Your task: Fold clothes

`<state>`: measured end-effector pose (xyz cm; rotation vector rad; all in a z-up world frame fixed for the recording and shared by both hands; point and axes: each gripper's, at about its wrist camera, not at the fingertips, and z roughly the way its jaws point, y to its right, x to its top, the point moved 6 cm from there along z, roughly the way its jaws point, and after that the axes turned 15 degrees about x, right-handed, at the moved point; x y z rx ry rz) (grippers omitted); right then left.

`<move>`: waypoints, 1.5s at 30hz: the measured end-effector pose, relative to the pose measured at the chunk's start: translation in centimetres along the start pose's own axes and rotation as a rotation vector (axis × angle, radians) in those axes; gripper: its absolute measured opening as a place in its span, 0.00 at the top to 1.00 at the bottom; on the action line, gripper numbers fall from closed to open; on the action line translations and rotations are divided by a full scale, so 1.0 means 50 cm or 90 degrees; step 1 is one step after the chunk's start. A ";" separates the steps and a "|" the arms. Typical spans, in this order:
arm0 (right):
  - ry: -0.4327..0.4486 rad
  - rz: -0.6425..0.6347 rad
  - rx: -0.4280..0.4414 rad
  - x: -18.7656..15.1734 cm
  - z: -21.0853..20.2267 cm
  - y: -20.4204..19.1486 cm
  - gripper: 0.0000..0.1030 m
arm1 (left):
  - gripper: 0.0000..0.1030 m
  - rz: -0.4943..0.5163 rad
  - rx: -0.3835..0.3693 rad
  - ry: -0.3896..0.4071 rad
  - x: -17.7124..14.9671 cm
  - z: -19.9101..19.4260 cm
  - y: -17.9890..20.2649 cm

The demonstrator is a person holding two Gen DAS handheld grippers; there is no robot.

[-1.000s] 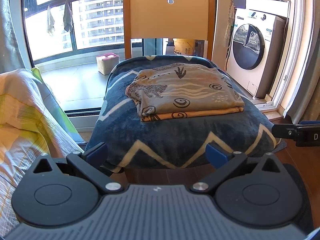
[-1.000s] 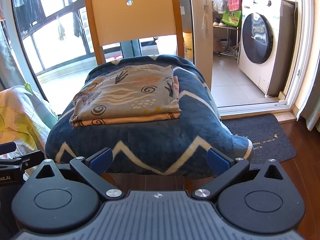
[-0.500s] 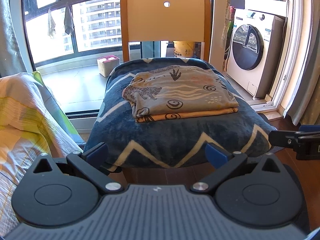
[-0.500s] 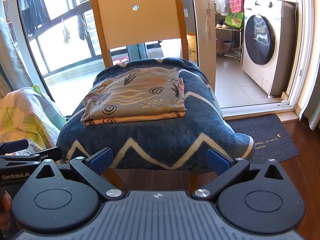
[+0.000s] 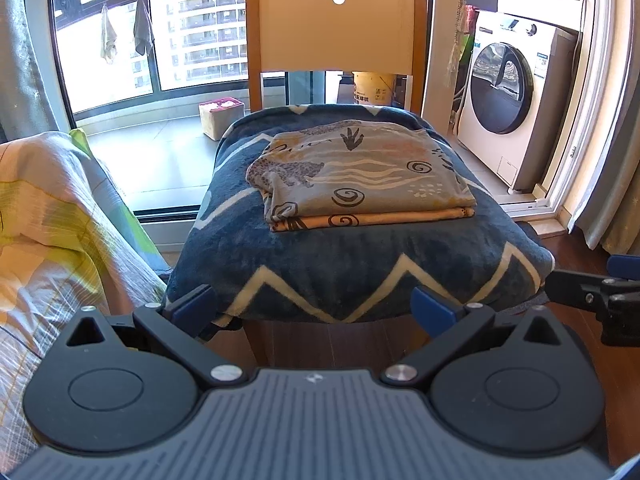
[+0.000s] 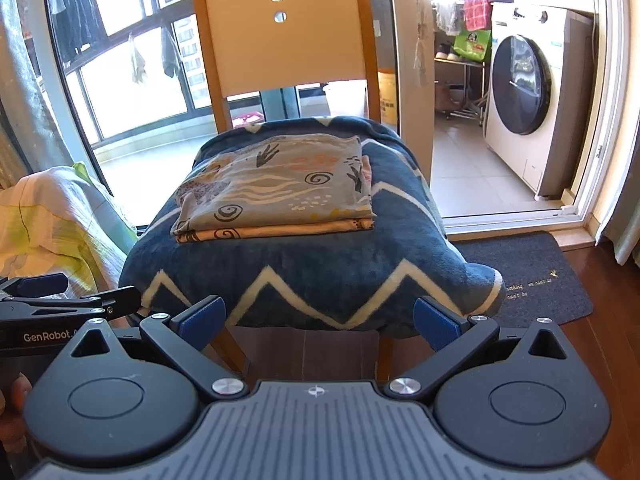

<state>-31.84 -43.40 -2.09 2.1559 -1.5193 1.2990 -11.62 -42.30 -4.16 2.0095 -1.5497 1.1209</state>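
On chair blanket (image 5: 328, 256): folded cloth (image 5: 360, 176) | left claw (image 5: 314, 306) wide | right claw (image 6: 318, 318) wide

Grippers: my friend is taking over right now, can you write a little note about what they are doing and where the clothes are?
Left gripper: blue fingers spread open, holding nothing, in front of the chair seat, clear of the cloth.
Right gripper: open and empty too, at about the same level.
Clothes: the grey patterned garment with an orange underside lies folded into a flat rectangle on the dark blue zigzag blanket that covers the wooden chair.
Done: the fold looks finished; edges lie fairly neatly stacked.
Left: probably nothing on this piece. No other unfolded clothes are clearly in view.
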 end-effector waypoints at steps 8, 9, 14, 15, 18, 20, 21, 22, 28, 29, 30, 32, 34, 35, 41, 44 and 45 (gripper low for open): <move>0.002 -0.006 0.000 0.000 -0.004 -0.003 0.00 | 0.01 0.012 -0.009 -0.005 -0.008 -0.003 0.015; 0.001 -0.006 0.001 -0.001 -0.003 -0.003 0.00 | 0.01 0.013 -0.009 -0.005 -0.009 -0.003 0.016; 0.001 -0.005 0.001 -0.001 -0.002 -0.001 0.00 | 0.01 0.013 -0.005 -0.009 -0.009 0.003 0.019; 0.002 -0.005 0.000 -0.001 -0.001 -0.001 0.00 | 0.01 0.013 -0.006 -0.011 -0.010 0.004 0.019; 0.002 -0.003 0.000 -0.001 0.001 0.001 0.00 | 0.01 0.012 -0.007 -0.014 -0.012 0.006 0.021; 0.000 -0.002 0.000 -0.002 0.003 0.002 0.00 | 0.01 0.013 -0.007 -0.015 -0.013 0.008 0.022; -0.001 -0.002 0.000 -0.002 0.004 0.002 0.00 | 0.01 0.013 -0.007 -0.015 -0.013 0.008 0.022; -0.002 -0.002 0.001 -0.002 0.005 0.002 0.00 | 0.01 0.014 -0.007 -0.015 -0.014 0.009 0.022; -0.005 -0.001 0.001 -0.002 0.010 0.004 0.00 | 0.01 0.017 -0.006 -0.016 -0.013 0.013 0.026; -0.005 0.000 0.000 -0.003 0.011 0.005 0.00 | 0.01 0.016 -0.006 -0.017 -0.013 0.014 0.026; -0.005 0.000 0.000 -0.003 0.012 0.006 0.00 | 0.01 0.017 -0.006 -0.016 -0.013 0.015 0.026; -0.006 0.000 -0.001 -0.003 0.013 0.007 0.00 | 0.01 0.017 -0.006 -0.016 -0.014 0.015 0.027; -0.008 0.000 -0.001 -0.004 0.014 0.008 0.00 | 0.01 0.018 -0.006 -0.017 -0.014 0.016 0.028; -0.009 0.000 -0.001 -0.004 0.015 0.008 0.00 | 0.01 0.018 -0.006 -0.017 -0.014 0.017 0.028; -0.012 0.003 0.000 -0.006 0.019 0.010 0.00 | 0.01 0.020 -0.006 -0.017 -0.015 0.019 0.031; -0.014 0.004 0.000 -0.008 0.022 0.011 0.00 | 0.01 0.022 -0.005 -0.014 -0.016 0.020 0.031; -0.015 0.005 0.001 -0.008 0.022 0.012 0.00 | 0.01 0.024 -0.005 -0.012 -0.016 0.021 0.031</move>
